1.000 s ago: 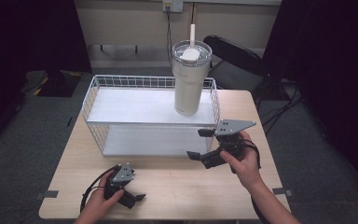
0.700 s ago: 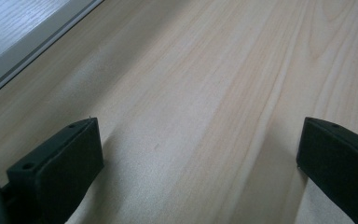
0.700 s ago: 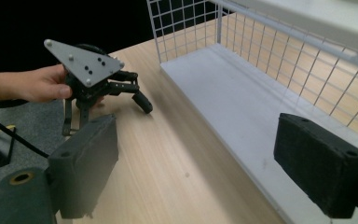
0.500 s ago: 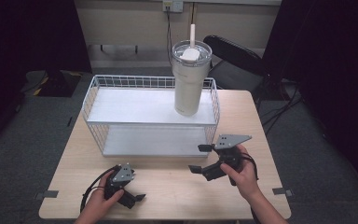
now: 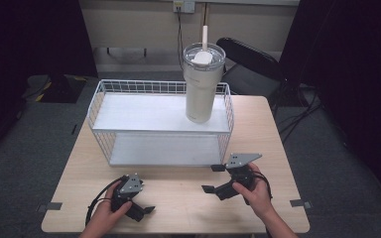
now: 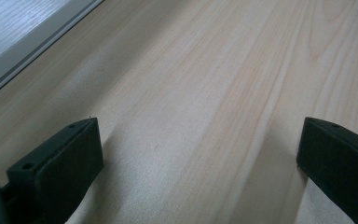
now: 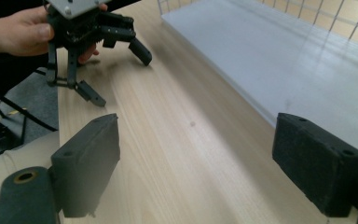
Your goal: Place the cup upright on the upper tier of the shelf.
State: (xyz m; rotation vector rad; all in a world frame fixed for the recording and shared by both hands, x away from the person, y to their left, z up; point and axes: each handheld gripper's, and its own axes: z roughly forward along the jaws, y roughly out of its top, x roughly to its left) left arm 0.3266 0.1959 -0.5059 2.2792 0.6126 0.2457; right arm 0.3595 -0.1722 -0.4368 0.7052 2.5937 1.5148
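A light wooden rectangular table [image 5: 178, 193] carries a white wire two-tier rack [image 5: 161, 126] set toward its far half, with a white flat shelf at top level and another at table level. A tall cream-coloured tumbler with a clear lid and a white straw [image 5: 202, 82] stands upright on the right end of the upper shelf, well apart from both grippers. The black two-jaw left gripper [image 5: 144, 210], held in the person's left hand [image 5: 106, 218], rests at the near left edge of the table, jaws spread wide and holding nothing. The black two-jaw right gripper [image 5: 213, 178] with a grey three-cornered plate on top, held in the right hand [image 5: 258, 191], hangs just above the near right part of the table, near the rack's front right corner, jaws likewise spread wide and empty. The high view alone gives the tumbler, the whole rack, a black chair [image 5: 250, 62] behind the table and the grey carpeted floor [image 5: 34, 148]. The left gripper view shows its jaws close over bare wood grain, with the edge of the lower white shelf [image 6: 23, 28] at upper left. The right gripper view shows its own jaws wide apart, the lower shelf and wire wall to the right, and, farther off at upper left, the left gripper [image 7: 116, 72] in its hand, jaws open just above the wood.
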